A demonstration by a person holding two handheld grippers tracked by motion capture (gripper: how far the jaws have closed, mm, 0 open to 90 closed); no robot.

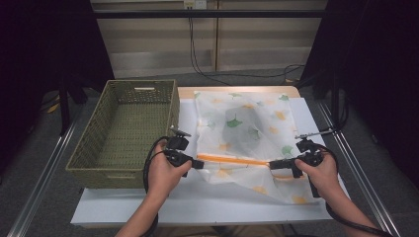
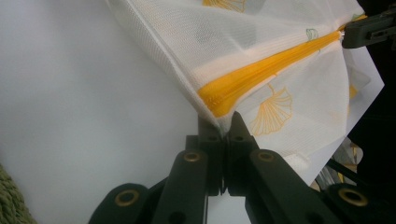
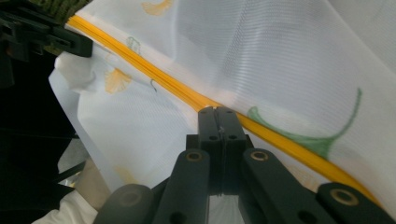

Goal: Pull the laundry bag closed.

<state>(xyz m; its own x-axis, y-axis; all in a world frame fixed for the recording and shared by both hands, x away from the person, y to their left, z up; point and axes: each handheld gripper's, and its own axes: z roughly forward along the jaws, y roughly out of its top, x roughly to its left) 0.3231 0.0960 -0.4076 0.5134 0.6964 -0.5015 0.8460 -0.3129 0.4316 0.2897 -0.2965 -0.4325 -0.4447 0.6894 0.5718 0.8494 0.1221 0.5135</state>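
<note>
Left claw [image 2: 223,125] clamped on mesh bag [image 1: 247,128] zipper [image 2: 261,74] end, right claw [image 3: 218,116] likewise — level

Left gripper [image 1: 198,163] and right gripper [image 1: 274,165] are both clamped, facing each other.

The high view is dim and a little soft, with dark upper corners. In both gripper views the white surfaces look bright, almost washed out, and the nearest black parts at the bottom are blurred.
</note>
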